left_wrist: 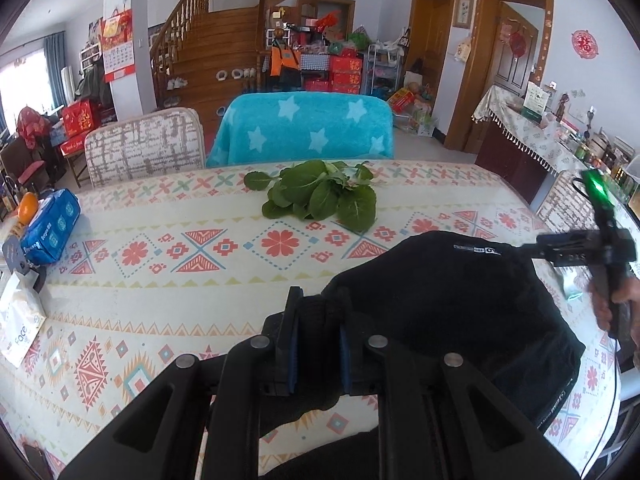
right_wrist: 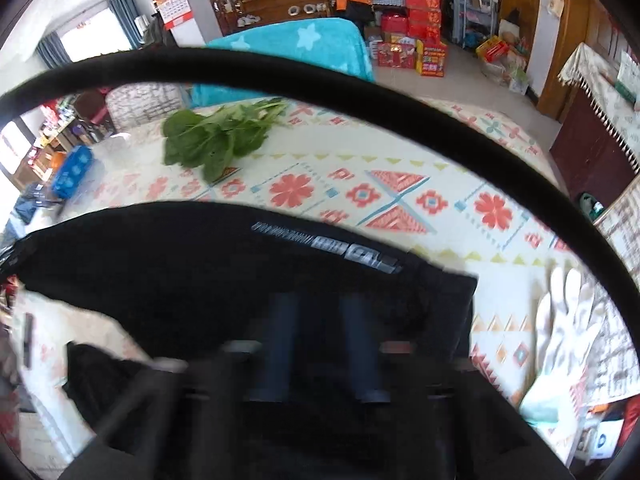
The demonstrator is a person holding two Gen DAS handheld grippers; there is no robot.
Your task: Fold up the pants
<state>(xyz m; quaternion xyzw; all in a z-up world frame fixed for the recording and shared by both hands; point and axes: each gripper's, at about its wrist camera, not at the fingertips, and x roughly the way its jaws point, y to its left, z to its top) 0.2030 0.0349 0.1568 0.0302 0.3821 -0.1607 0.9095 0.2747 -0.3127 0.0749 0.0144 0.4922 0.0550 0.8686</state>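
Black pants lie bunched on the patterned tablecloth, near the front right; they fill the lower half of the right wrist view, a grey printed logo facing up. My left gripper is shut on a fold of the pants' left edge. My right gripper is blurred, its two fingers close together with black cloth between them, on the pants' right part. The right gripper also shows in the left wrist view, gripping the pants' far right corner.
A bunch of green leafy vegetables lies mid-table beyond the pants. A blue tissue pack and an orange sit at the left edge. White gloves lie right of the pants. A black cable arcs across the right wrist view. Chairs stand behind.
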